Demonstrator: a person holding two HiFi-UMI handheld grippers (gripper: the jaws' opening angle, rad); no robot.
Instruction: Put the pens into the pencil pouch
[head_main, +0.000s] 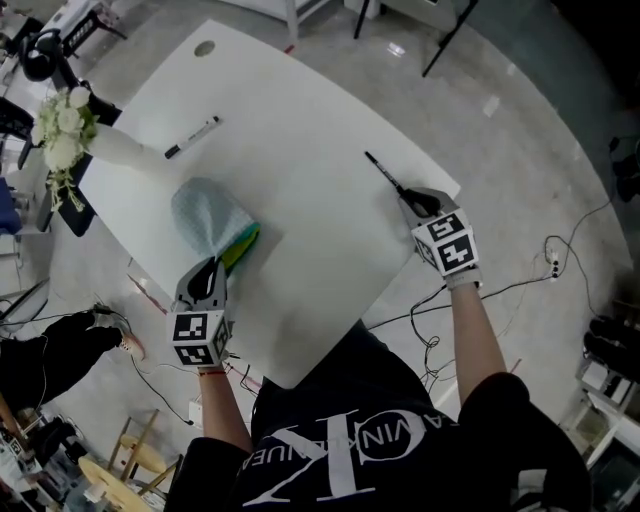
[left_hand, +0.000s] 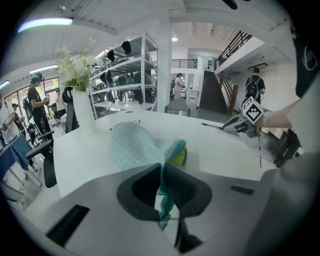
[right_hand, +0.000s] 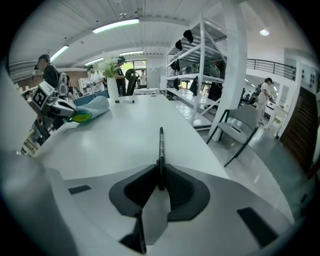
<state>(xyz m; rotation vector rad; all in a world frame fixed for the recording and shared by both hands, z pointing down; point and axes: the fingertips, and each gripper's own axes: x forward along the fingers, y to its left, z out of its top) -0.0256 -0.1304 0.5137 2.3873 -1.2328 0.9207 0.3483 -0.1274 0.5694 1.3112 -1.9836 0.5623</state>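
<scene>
A pale blue pencil pouch (head_main: 205, 215) with a green and yellow mouth lies on the white table (head_main: 300, 110). My left gripper (head_main: 208, 268) is shut on the pouch's teal edge (left_hand: 165, 197) at the near-left side. My right gripper (head_main: 415, 200) is shut on the near end of a thin black pen (head_main: 383, 172) close to the table's right edge; in the right gripper view the pen (right_hand: 161, 145) points straight out from between the pads and rests on the table. A second pen, white with black ends (head_main: 193, 137), lies farther back on the left.
A white vase (head_main: 122, 147) with white flowers (head_main: 62, 125) stands at the table's left edge, near the second pen. Cables trail over the floor to the right. Chairs, shelving and several people are around the room in the gripper views.
</scene>
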